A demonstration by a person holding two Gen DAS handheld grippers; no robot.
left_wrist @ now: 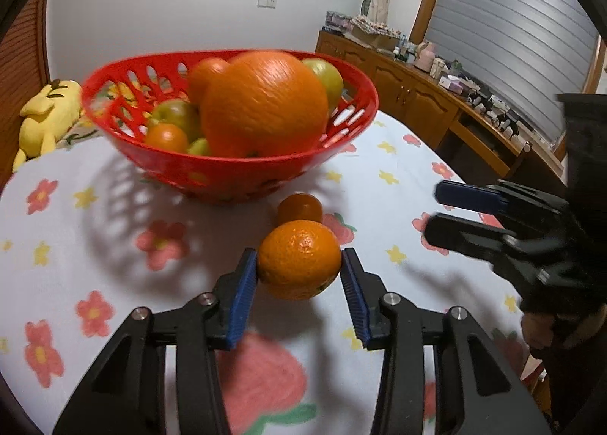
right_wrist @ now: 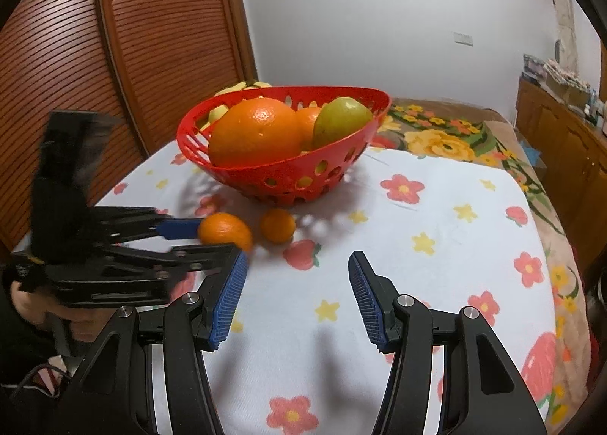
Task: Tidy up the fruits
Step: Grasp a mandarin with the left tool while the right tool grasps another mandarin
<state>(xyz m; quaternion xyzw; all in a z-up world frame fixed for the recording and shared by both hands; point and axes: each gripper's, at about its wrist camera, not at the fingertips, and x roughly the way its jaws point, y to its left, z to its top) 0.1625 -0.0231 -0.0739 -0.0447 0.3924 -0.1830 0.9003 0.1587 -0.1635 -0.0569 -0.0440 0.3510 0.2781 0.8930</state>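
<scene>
An orange (left_wrist: 299, 260) lies on the flowered cloth, and my left gripper (left_wrist: 299, 256) is shut on it, one blue pad against each side. In the right wrist view the same left gripper (right_wrist: 218, 237) comes in from the left, holding the orange (right_wrist: 224, 230). A small mandarin (left_wrist: 299, 207) (right_wrist: 277, 225) sits just behind the orange, in front of the red basket (left_wrist: 212, 173) (right_wrist: 288, 177). The basket holds a big orange (left_wrist: 265, 105) (right_wrist: 256, 135), green fruits (left_wrist: 178, 114) and smaller oranges. My right gripper (right_wrist: 297, 258) (left_wrist: 432, 211) is open over bare cloth, with nothing between its fingers.
The white flowered cloth (right_wrist: 417, 207) covers the surface. A yellow plush toy (left_wrist: 45, 112) lies left of the basket. A wooden sideboard (left_wrist: 417, 93) crowded with small items runs along the right wall. A louvred wooden door (right_wrist: 114, 36) stands on the left, and a flowered blanket (right_wrist: 455, 131) lies beyond the basket.
</scene>
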